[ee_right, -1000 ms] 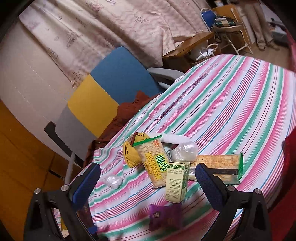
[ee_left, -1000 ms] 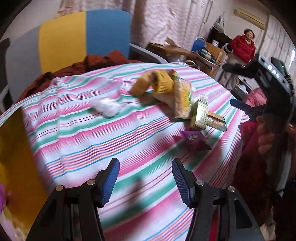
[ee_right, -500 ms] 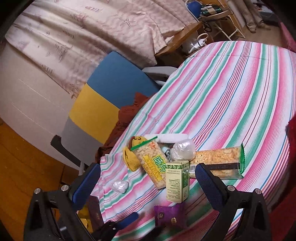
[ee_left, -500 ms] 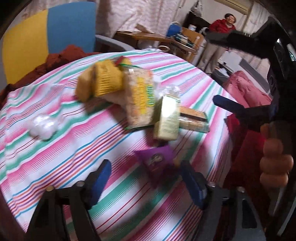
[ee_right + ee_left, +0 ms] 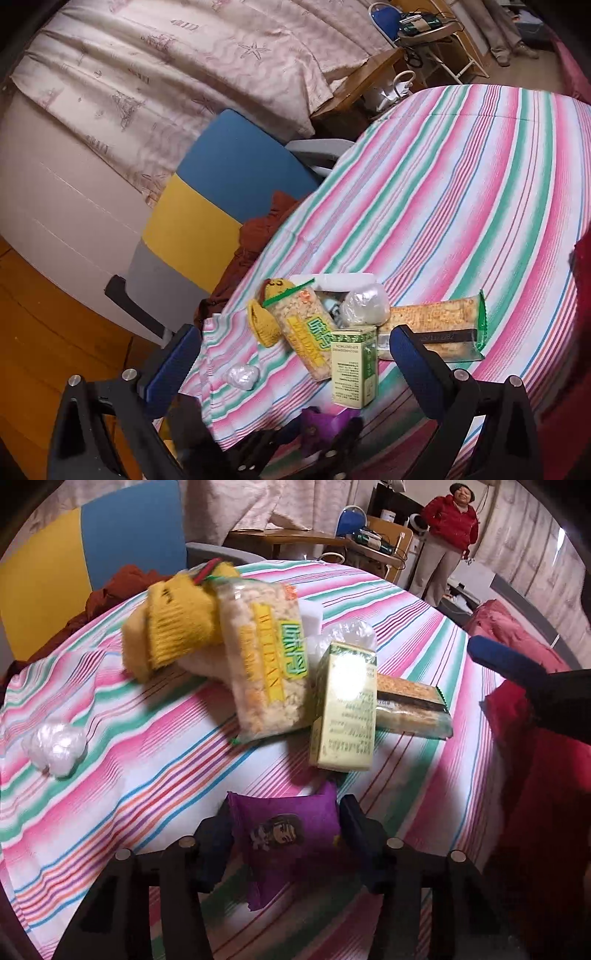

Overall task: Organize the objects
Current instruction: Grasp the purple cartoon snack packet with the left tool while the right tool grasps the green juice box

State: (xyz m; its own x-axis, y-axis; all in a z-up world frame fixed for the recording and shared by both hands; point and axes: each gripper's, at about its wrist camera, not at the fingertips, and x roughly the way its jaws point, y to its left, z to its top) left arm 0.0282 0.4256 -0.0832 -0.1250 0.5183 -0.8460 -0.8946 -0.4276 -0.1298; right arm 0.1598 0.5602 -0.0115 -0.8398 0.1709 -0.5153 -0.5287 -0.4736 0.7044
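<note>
Sitting between the blue pads of the left gripper [image 5: 284, 834], a small purple snack packet [image 5: 284, 830] with a cartoon face printed on it lies on the striped tablecloth [image 5: 155, 775] near the table's front edge; the pads close in on both its sides, though whether they actually press it cannot be told. Just beyond it stands a pale green carton [image 5: 345, 709], leaning against a clear bag of rice crackers [image 5: 266, 664] and a long cracker bar [image 5: 410, 705]. A yellow knitted item [image 5: 173, 627] rests at the heap's far left, and a crumpled white plastic ball [image 5: 55, 744] lies well apart to the left. The right gripper [image 5: 291, 365] hovers above the heap, fingers spread wide and holding nothing. Bare striped cloth [image 5: 461, 184] stretches beyond the heap. A blue and yellow chair [image 5: 221, 192] stands at the table's far edge, and a person in a red jacket [image 5: 448, 524] stands in the background.
</note>
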